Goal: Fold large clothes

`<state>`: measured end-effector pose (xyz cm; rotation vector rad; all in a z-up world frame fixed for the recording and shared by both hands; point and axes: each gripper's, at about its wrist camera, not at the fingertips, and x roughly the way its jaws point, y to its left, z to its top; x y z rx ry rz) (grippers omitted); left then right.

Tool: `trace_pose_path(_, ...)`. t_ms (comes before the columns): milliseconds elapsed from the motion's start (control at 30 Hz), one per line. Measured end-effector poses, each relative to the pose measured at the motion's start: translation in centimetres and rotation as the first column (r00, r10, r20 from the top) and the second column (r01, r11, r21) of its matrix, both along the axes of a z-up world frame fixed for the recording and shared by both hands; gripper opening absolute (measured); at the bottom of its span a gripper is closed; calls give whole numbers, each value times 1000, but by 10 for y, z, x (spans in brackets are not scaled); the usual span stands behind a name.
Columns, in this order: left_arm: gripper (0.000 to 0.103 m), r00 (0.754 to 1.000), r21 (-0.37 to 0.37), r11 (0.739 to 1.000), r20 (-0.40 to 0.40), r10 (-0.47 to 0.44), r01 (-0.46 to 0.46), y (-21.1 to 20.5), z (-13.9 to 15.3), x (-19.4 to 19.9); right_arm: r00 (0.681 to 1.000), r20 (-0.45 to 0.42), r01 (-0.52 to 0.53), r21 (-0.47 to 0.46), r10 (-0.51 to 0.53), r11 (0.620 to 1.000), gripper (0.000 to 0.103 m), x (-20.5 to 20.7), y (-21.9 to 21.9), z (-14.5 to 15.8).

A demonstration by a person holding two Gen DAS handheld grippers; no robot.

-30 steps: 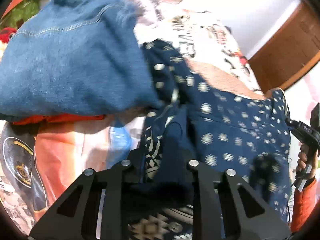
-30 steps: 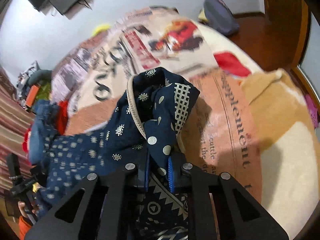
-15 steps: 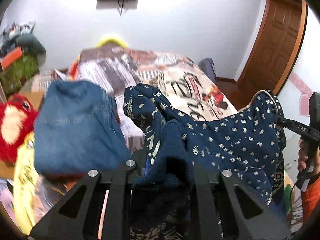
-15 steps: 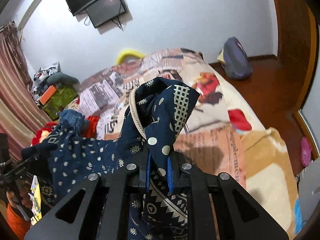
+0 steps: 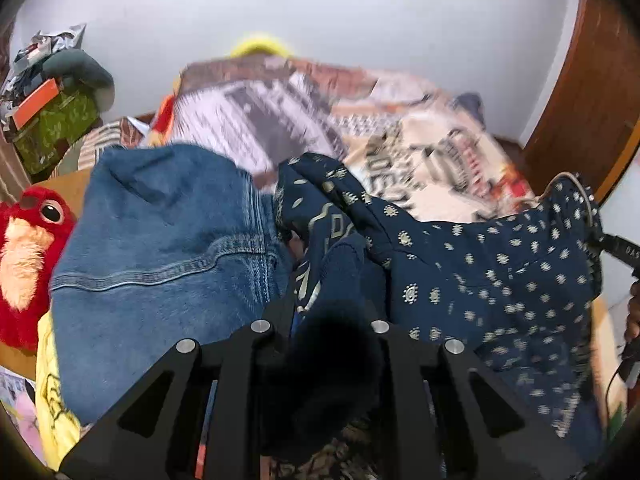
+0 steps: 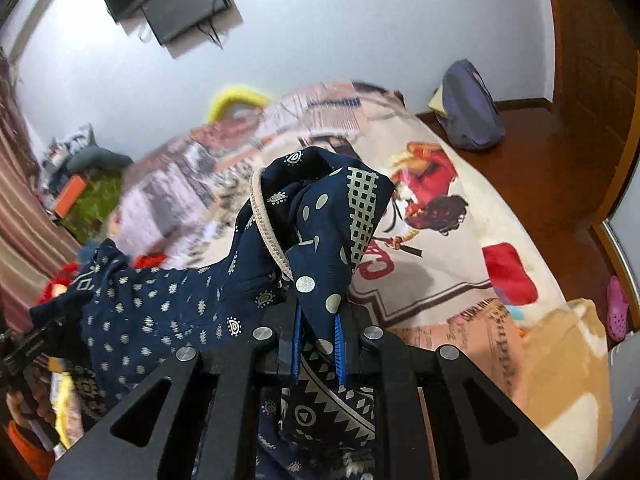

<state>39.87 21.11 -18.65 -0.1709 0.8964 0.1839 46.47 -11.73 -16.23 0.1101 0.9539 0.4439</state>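
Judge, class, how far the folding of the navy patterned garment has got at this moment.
Done: the denim garment already lies folded on the bed. In hand: the left tool and right tool are each shut on the navy garment, holding it stretched between them above the bed. Left: no fold shows in it yet; it must be laid down and folded.

The right gripper (image 6: 316,344) points forward and down, its blue pads clamped on navy cloth (image 6: 328,232). The left gripper (image 5: 320,332) tilts likewise, apparently pinching the same cloth, though fabric hides its pads.
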Motion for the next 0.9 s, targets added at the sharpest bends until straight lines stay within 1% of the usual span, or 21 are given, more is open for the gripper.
trace_pose_path(67,17,999,40,999,-35,11,-10,2,-18,12,1000,-14,18,-50,-18,999,12,10,4,-15)
trace_pose_path(100,18,999,47,999,-44,14,-12,3,-25,14,999,-21,25,-70,-27,997,12,15,4,-23)
trace_pose_path(133,18,999,41,999,-53,15,-13,6,-30,17,999,-39,29,-77,-32,997,12,20,2,-33)
trace_pose_path(167,19,998,19,1000,-56,15,-14,9,-36,18,998,-57,32,-78,-37,996,12,24,0,-40)
trace_pose_path(233,20,998,1,1000,-53,15,-15,13,-40,18,996,-86,21,-84,-28,996,12,28,-3,-52)
trace_pose_path(333,21,998,16,1000,-58,-6,7,9,-39,17,997,-71,-5,-115,-3,993,15,23,-2,-53)
trace_pose_path(400,23,997,34,999,-76,-19,21,4,-37,16,998,-56,-7,-139,-1,990,16,17,-1,-44)
trace_pose_path(467,27,995,31,999,-93,-22,25,1,-32,13,999,-51,-5,-167,-4,986,18,11,-2,-35)
trace_pose_path(500,29,995,29,999,-94,-21,24,-1,-29,11,999,-48,-4,-175,-4,985,19,10,-3,-33)
trace_pose_path(567,36,996,38,999,-86,-10,13,-4,-19,2,999,-41,-5,-182,-2,983,24,0,-6,-21)
trace_pose_path(600,38,997,39,999,-80,-9,12,-5,-15,-2,999,-36,-8,-181,1,983,25,-2,-7,-18)
trace_pose_path(700,38,998,47,999,-54,-11,13,-11,3,-21,1000,0,-13,-189,14,982,36,-22,-12,3)
trace_pose_path(733,39,999,52,999,-44,-10,12,-13,10,-28,1000,22,-16,-196,21,981,43,-32,-14,12)
trace_pose_path(767,39,1000,58,998,-30,-9,10,-16,19,-37,999,45,-20,-204,30,979,46,-41,-15,21)
trace_pose_path(833,39,1000,57,998,-10,-13,13,-18,32,-51,995,82,-39,-220,58,975,46,-61,-16,38)
trace_pose_path(900,40,1000,56,998,15,-21,20,-23,47,-70,991,104,-52,-229,78,972,53,-78,-18,52)
